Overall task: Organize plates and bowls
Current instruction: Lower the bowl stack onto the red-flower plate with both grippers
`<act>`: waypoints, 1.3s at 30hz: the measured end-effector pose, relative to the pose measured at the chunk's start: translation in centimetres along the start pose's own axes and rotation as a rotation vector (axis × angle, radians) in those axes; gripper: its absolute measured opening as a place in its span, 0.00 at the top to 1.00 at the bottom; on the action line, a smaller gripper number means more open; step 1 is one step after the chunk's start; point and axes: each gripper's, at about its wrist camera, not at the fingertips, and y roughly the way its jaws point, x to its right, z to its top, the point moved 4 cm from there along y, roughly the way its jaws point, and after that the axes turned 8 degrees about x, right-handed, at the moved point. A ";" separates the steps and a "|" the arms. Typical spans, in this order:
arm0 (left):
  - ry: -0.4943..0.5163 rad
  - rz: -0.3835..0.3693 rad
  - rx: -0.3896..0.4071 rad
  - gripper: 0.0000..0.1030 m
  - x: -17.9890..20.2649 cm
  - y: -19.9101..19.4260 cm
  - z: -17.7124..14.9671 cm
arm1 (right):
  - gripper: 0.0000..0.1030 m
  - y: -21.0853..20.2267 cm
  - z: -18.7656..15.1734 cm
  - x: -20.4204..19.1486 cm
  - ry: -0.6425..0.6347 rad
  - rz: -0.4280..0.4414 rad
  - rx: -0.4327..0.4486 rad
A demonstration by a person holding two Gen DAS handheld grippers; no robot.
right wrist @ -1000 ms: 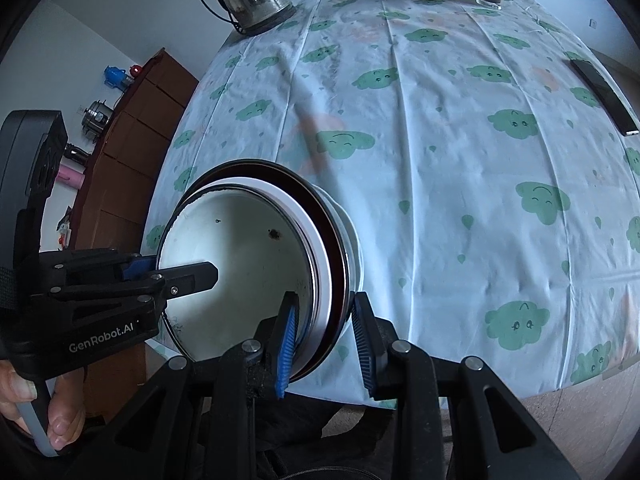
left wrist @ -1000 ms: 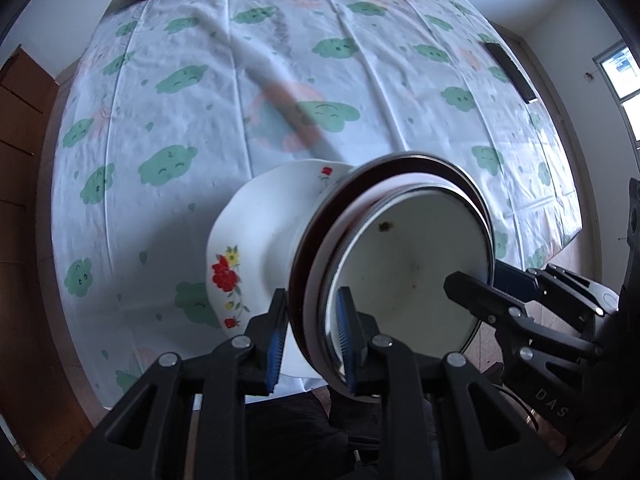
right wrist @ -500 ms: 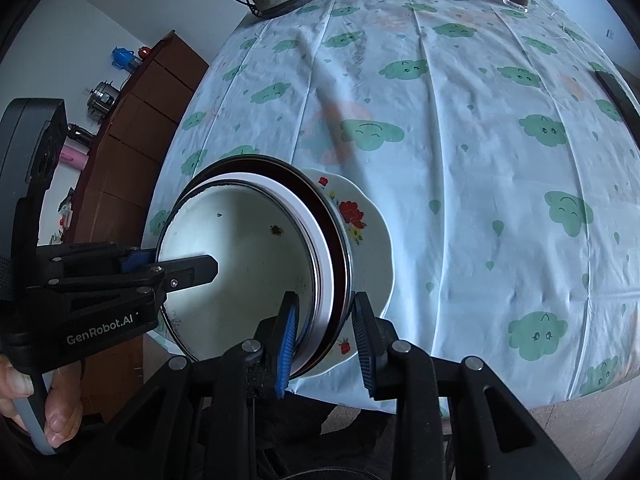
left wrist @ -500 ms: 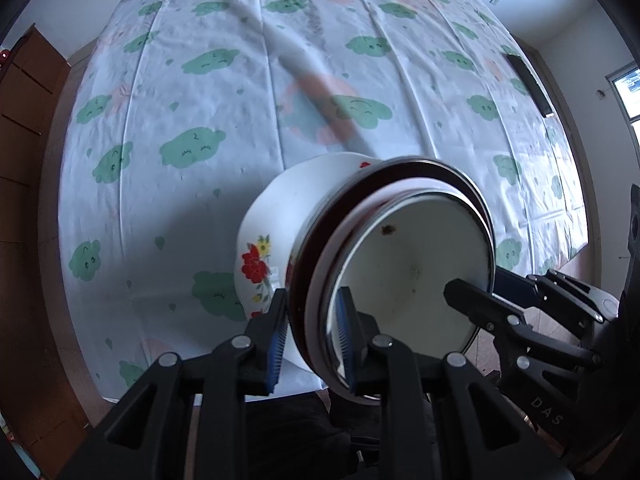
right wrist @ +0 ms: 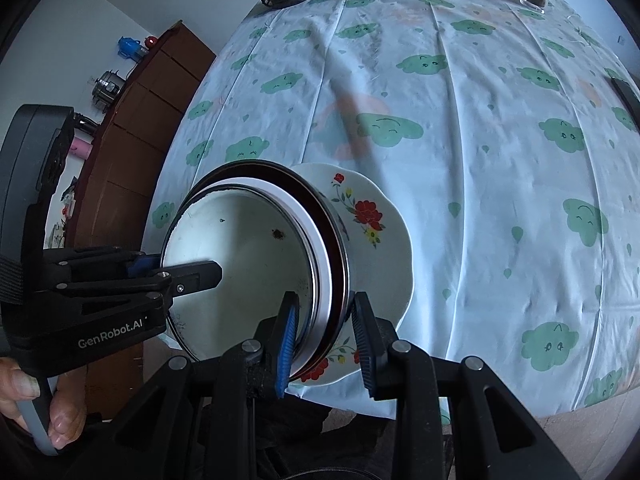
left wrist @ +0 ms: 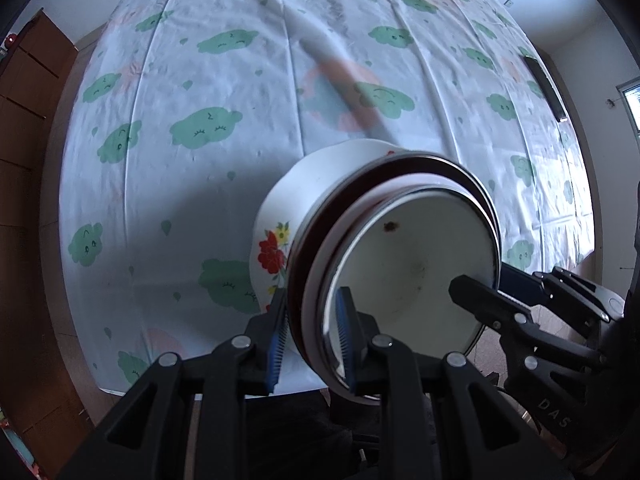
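Wrist views close, downward, sharing bowls (left wrist: 408, 264)

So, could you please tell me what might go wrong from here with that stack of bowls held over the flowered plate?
1. The left gripper and right gripper pinch only the rims of the nested white and dark-rimmed bowls; the tilted stack could slip.
2. The inner bowl might slide out.
3. The white scalloped plate with red flowers lies near the tablecloth's edge; a hard landing might chip or push it off.
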 end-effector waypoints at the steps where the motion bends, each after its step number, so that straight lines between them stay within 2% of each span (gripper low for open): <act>1: -0.001 0.000 0.000 0.79 0.0 0.0 0.0 | 0.71 0.0 0.0 0.0 -0.001 0.000 -0.002; 15: -0.005 0.018 -0.028 0.79 0.0 0.7 -0.2 | 0.69 0.8 -0.3 0.0 -0.006 -0.001 -0.026; 39: -0.023 0.003 -0.087 0.79 -0.1 2.6 -0.1 | 0.69 1.6 -0.1 0.7 0.011 0.001 -0.036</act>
